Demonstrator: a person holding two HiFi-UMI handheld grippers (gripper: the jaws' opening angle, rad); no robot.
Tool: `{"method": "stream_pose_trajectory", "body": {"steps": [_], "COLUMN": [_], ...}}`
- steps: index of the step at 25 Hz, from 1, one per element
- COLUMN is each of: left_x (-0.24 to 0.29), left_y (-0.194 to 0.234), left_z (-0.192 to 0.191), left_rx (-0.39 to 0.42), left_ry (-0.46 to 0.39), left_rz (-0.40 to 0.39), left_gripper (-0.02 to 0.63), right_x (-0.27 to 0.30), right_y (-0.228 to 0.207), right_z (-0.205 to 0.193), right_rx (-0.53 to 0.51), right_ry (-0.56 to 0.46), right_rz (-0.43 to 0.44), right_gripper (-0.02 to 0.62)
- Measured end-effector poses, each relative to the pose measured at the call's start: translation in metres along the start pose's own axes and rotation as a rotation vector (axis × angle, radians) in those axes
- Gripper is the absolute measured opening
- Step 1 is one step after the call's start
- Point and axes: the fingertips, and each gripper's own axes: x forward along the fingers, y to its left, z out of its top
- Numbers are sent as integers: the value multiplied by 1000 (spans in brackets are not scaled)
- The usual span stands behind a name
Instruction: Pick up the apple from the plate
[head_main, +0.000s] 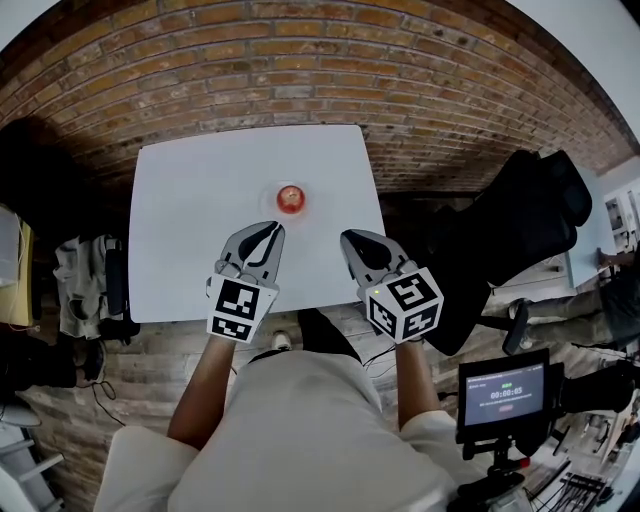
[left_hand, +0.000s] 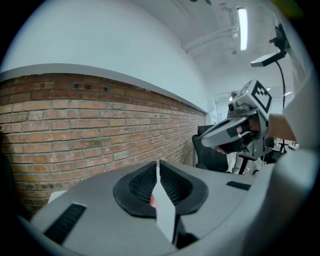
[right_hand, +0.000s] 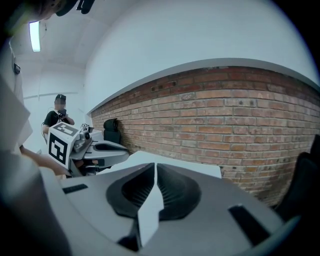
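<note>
A red apple (head_main: 290, 199) sits on a small clear plate (head_main: 306, 208) near the middle of the white table (head_main: 190, 220). My left gripper (head_main: 271, 232) hovers over the table's near part, just short of the plate and to its left, jaws shut and empty. My right gripper (head_main: 351, 241) is at the near right edge, also shut and empty. In the left gripper view the jaws (left_hand: 158, 165) meet, and a sliver of the apple (left_hand: 152, 200) shows through the slit. The right gripper view shows its jaws (right_hand: 155, 167) closed, with the left gripper (right_hand: 95, 147) off to the side.
A brick wall (head_main: 300, 60) runs behind the table. A black office chair (head_main: 520, 225) stands at the right, a monitor on a tripod (head_main: 503, 395) near right. Bags and cables (head_main: 90, 280) lie left of the table. A person (right_hand: 59, 117) stands far off.
</note>
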Motion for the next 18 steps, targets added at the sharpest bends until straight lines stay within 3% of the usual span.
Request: {"method": "stream_pose_trajectory", "body": {"steps": [18], "left_x": [60], "left_y": [24], "left_z": [-38], "left_rx": [-29], "left_ry": [95], "left_rz": [1], "left_gripper": [9], "right_x": [36], "right_y": [-40], "right_z": [-19], "right_rx": [71], "right_ry": [54], "right_rz": [2], "right_gripper": [5]}}
